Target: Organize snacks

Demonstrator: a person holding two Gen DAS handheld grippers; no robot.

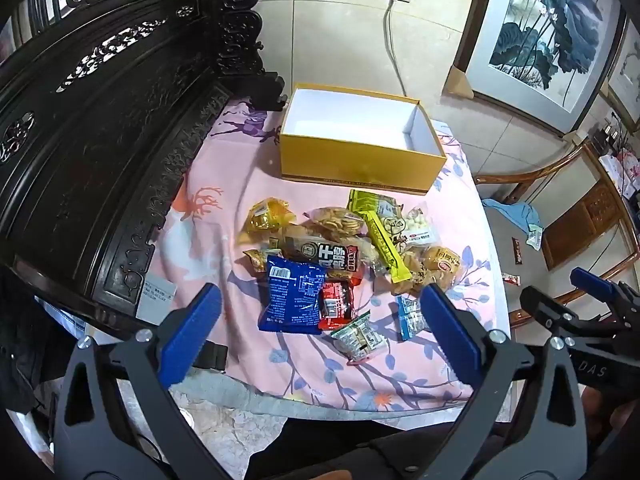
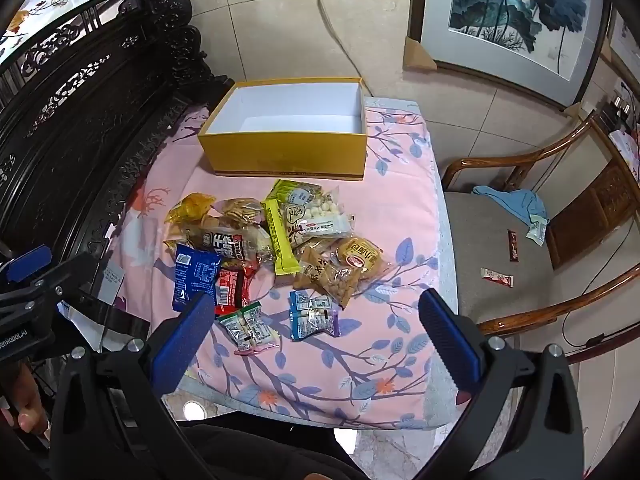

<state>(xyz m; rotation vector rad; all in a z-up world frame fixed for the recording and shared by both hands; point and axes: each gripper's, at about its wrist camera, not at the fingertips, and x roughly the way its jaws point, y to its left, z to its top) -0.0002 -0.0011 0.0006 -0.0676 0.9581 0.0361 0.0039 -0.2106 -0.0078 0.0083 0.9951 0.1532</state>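
Observation:
An open yellow box [image 1: 360, 164] [image 2: 288, 152] with an empty white inside stands at the far end of a pink floral cloth [image 1: 224, 200] [image 2: 400, 208]. A pile of several snack packets lies in front of it: a blue bag [image 1: 291, 298] [image 2: 194, 274], a red packet [image 1: 338, 305] [image 2: 231, 286], a yellow-green bar [image 1: 384, 240] [image 2: 280, 240], a small green-white packet [image 1: 360, 338] [image 2: 248, 328] and a small blue packet [image 1: 410, 316] [image 2: 314, 314]. My left gripper [image 1: 320, 334] is open and empty, held above the near edge. My right gripper [image 2: 316, 336] is open and empty beside it.
A dark carved wooden screen [image 1: 100, 128] [image 2: 80, 112] runs along the left. A wooden chair [image 2: 540, 248] stands right, holding a blue cloth [image 2: 516, 200] and small packets [image 2: 496, 278]. A framed painting [image 1: 540, 32] leans on the tiled wall. A cable [image 2: 336, 36] hangs from a socket.

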